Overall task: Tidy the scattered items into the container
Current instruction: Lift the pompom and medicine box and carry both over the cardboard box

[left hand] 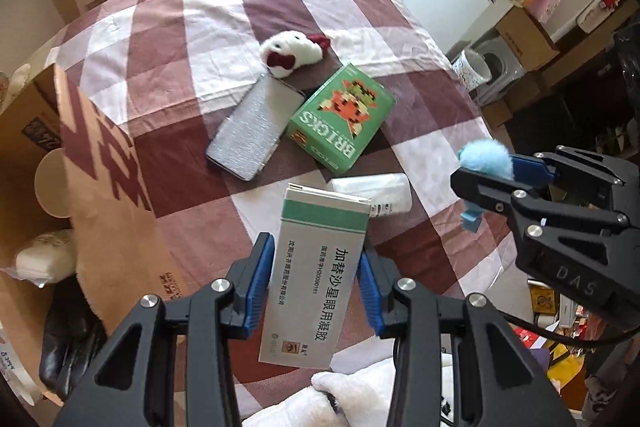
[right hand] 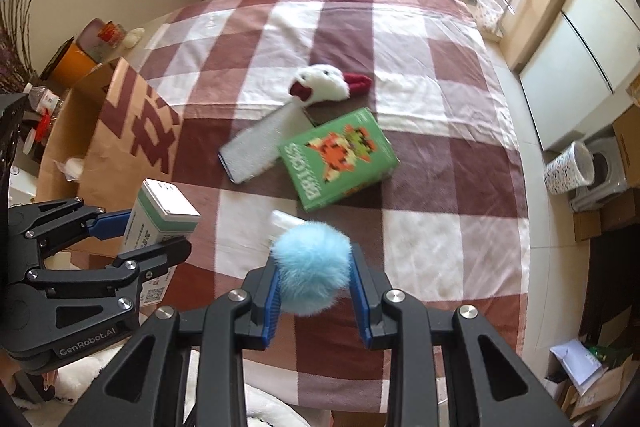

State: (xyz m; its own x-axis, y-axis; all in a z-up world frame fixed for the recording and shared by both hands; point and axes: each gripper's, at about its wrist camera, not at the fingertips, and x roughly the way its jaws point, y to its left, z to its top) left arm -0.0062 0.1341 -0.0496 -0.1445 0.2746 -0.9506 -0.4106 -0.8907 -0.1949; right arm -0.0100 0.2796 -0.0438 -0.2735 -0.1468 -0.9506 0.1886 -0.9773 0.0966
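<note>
Checked maroon-and-white cloth [left hand: 224, 7] covered the bench, with a cardboard box [left hand: 108, 163] at its nine o'clock edge holding a white packet [left hand: 46, 261]. Left gripper [left hand: 316, 291] had its jaws clamped on a green-and-white medicine carton [left hand: 316, 267], lifted clear of the cloth. Right gripper [right hand: 316, 297] had its jaws closed on a pale blue pompom [right hand: 312, 263]. Near the middle lay a green BRICKS box [right hand: 338, 157], touching a silver case [right hand: 260, 147] at its nine o'clock; a white-and-red plush toy [right hand: 324, 83] sat at twelve.
</note>
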